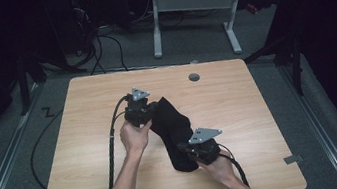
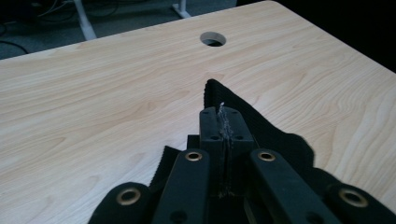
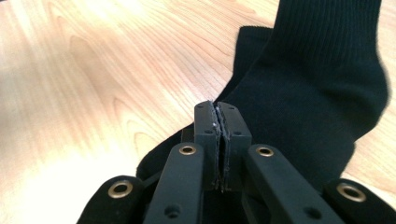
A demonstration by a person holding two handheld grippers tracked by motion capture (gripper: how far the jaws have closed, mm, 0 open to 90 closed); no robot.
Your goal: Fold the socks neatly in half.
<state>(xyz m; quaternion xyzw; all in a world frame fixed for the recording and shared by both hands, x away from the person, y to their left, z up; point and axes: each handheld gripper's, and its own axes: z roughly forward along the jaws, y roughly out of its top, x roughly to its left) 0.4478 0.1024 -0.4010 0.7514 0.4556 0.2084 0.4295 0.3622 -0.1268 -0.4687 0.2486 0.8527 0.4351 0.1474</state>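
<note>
Two grippers, left gripper [image 1: 144, 109] at 11 o'clock, right gripper [image 1: 187, 148] at 5, each clamped on black sock [image 1: 171, 124], likely for stretching flat.

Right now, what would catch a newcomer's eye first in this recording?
A black sock stretched across the middle of the wooden table, pinched at its far end by the left gripper and at its near end by the right gripper, both shut on fabric. Beyond it, a round cable hole near the table's far edge.
</note>
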